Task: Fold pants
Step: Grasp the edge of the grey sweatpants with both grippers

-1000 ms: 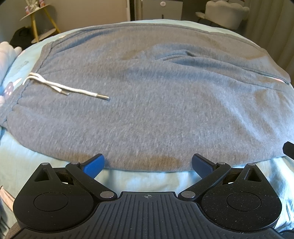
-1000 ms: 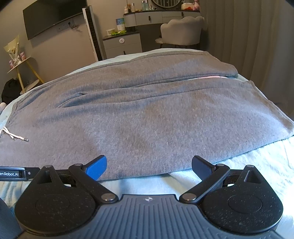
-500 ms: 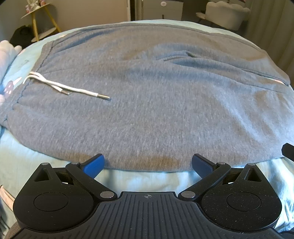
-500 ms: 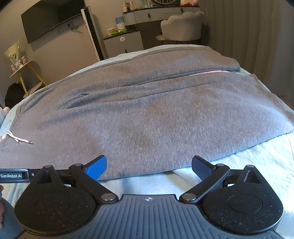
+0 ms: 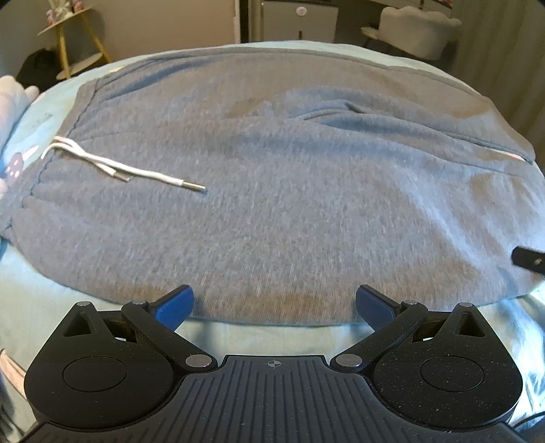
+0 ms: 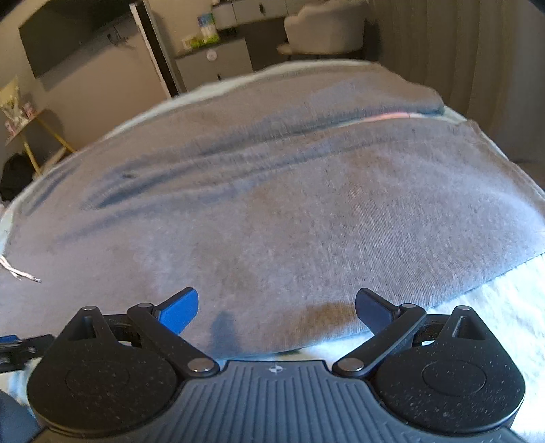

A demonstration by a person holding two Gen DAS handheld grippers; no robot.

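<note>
Grey pants (image 5: 279, 191) lie spread flat across a light blue bed sheet (image 5: 85, 323), covering most of it. All positions below are given relative to the pants.

Left view: left gripper (image 5: 274, 303) sits at the near hem edge of the pants, jaws spread wide, nothing between them. Both blue fingertips (image 5: 175, 301) overlap the near edge of the fabric as seen from this camera; contact with the cloth cannot be told. White drawstring (image 5: 115, 165) lies on top of the pants at their far-left, near the waistband, with metal tips pointing toward the middle of the fabric. A crease and a pocket-like fold show in the far-right part of the pants. A dark piece of the other gripper (image 5: 529, 259) shows at the right edge of the pants.

Right view (blurred): right gripper (image 6: 276, 305) is likewise at the near edge of the pants (image 6: 289, 204), jaws spread wide, holding nothing. The drawstring (image 6: 18, 271) shows at the far left of the fabric. Sheet (image 6: 494, 306) is exposed to the right of the pants. Beyond the pants: a cabinet (image 6: 214, 63), a pale chair (image 6: 323, 30), a wall-mounted screen (image 6: 68, 41).
</note>
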